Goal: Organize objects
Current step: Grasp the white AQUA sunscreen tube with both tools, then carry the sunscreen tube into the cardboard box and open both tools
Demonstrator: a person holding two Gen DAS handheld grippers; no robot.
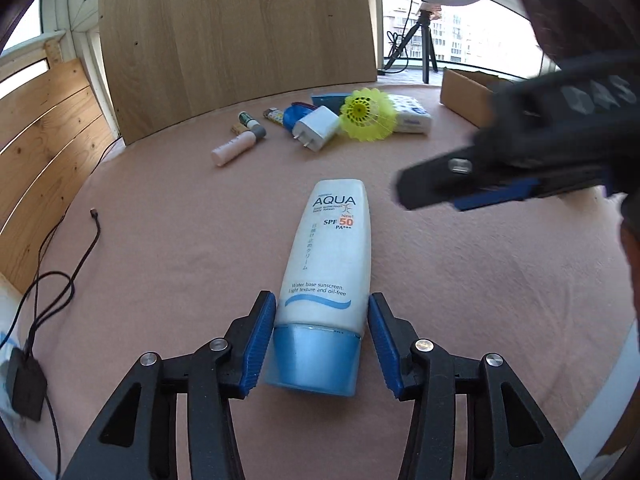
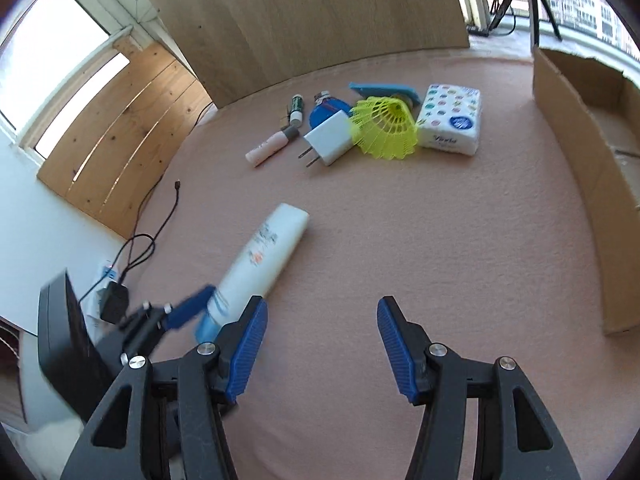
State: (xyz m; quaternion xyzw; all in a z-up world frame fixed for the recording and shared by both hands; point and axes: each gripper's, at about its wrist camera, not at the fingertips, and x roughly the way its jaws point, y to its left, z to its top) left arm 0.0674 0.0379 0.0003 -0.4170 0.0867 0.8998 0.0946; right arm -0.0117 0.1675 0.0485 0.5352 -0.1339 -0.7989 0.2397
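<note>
Left jaws: the left gripper (image 1: 322, 344) is straddling the sunscreen tube (image 1: 326, 256) at its blue cap (image 1: 316, 360) — left pad touching, right pad just clear.
Right jaws: the right gripper (image 2: 322, 346) is hovering half-open, empty.
Tube: lying flat on the pink cloth (image 1: 160, 240), near the left gripper.
Handling: likely light, smooth, squeezable — the stiff cap is offering the firmer hold.

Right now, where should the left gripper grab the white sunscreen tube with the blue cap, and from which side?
Grip the white sunscreen tube with the blue cap across its width at the cap end, coming from behind the cap along its length. It lies flat with the cap toward the left gripper, whose pads already straddle it there.
</note>
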